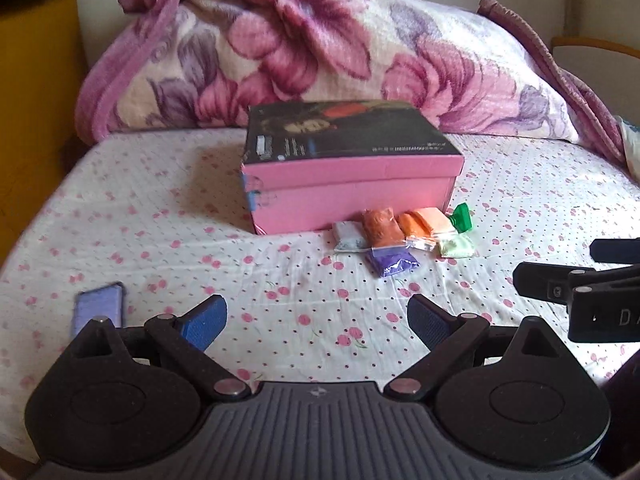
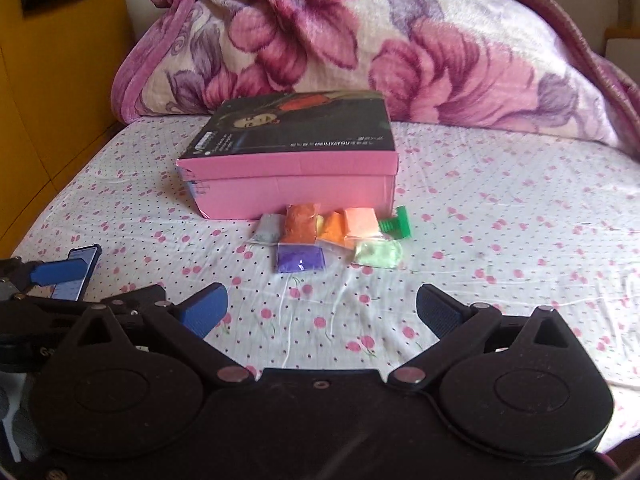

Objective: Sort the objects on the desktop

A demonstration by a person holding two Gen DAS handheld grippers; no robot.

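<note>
1. Landmark: one pink box point(image 2: 294, 182) with a dark printed lid, closed, set on a cherry-print bedsheet point(image 2: 500, 208); a flowered blanket point(image 2: 360, 40) is heaped behind it.
2. Small bags are piled at the box's front, toward its right end. Seven pcs are counted in the right wrist view: grey bag point(image 2: 267, 230), dark orange bag point(image 2: 302, 222), orange bag point(image 2: 334, 228), peach bag point(image 2: 361, 221), purple bag point(image 2: 300, 259), pale green bag point(image 2: 379, 253), plus a green plastic piece point(image 2: 396, 227) by the box's right front corner.
3. Grey, dark orange, orange and peach bags are seen against or just beside the box wall; purple and pale green lie in front of those, farther from the box.
4. Only the right wrist view lets the lid's face picture and lettering be read; there the phone point(image 2: 78, 272) is partly covered by a blue finger of the left gripper point(image 1: 316, 320).
5. Only the left wrist view shows the phone uncovered, lying flat, well left of and nearer than the box, and the right gripper point(image 2: 322, 308) seen side-on at the frame's right edge.
6. Left gripper: fingers spread wide, nothing held, well short of the box.
7. Right gripper: fingers likewise spread, nothing between them.
8. Count: 1 box, 1 phone, 2 grippers.
</note>
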